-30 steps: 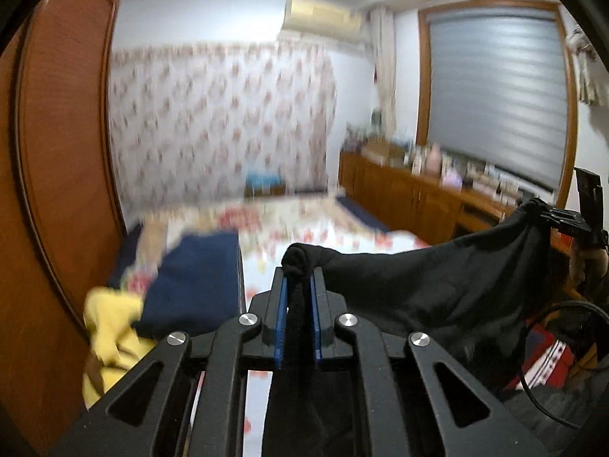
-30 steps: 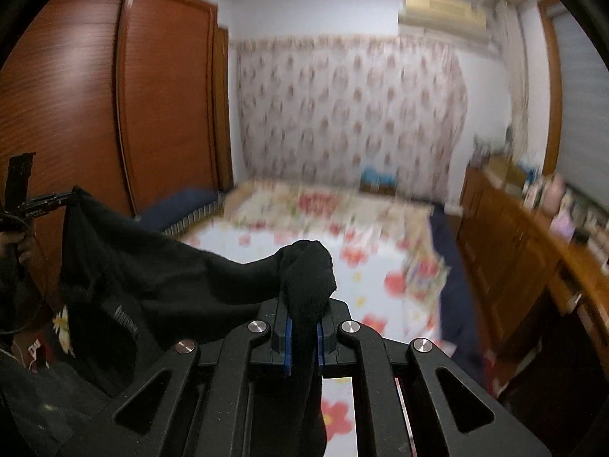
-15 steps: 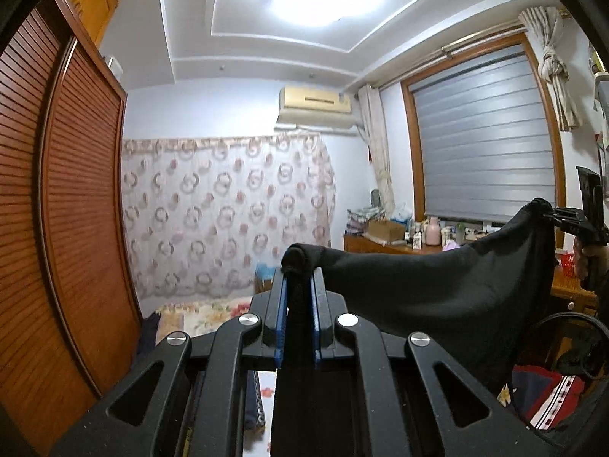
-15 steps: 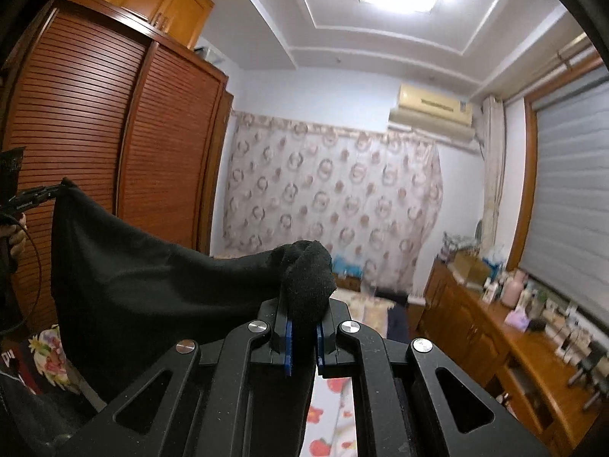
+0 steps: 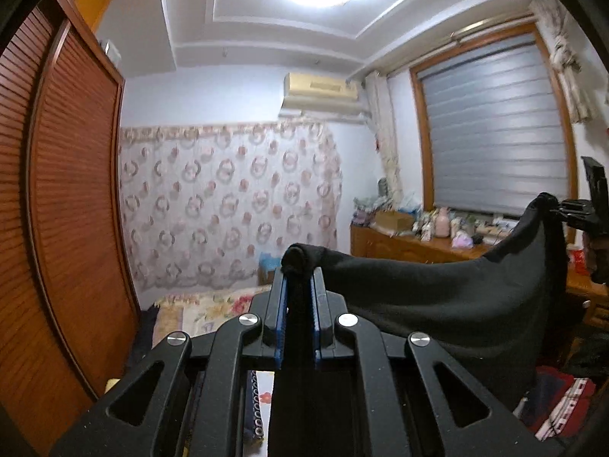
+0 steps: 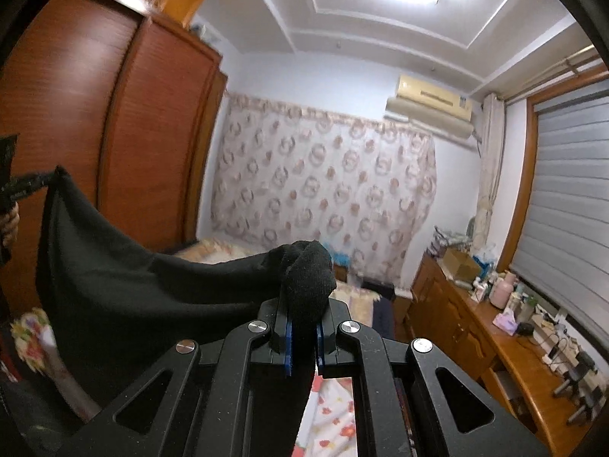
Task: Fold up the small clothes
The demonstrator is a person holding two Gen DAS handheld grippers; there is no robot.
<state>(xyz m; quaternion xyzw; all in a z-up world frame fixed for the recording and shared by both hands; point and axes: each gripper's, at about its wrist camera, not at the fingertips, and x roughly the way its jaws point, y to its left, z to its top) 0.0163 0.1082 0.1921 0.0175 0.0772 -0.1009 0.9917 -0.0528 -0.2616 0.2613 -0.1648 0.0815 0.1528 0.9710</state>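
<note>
Black garment (image 5: 437, 304) hangs stretched, seemingly taut, with left tool (image 5: 298, 285) and right tool (image 6: 302, 312) each clenched on a corner.

The garment (image 5: 437, 304) I hold is plain black. My left gripper (image 5: 298, 278) is black with blue pads (image 5: 280, 316), as is my right gripper (image 6: 304, 312). The curtain (image 6: 323, 190) is pale with pinkish ring motifs. The wardrobe doors (image 5: 68, 190) are reddish-brown slatted wood, the blind (image 5: 495, 129) grey-striped, the bedsheet (image 6: 331, 411) white with red flowers.
</note>
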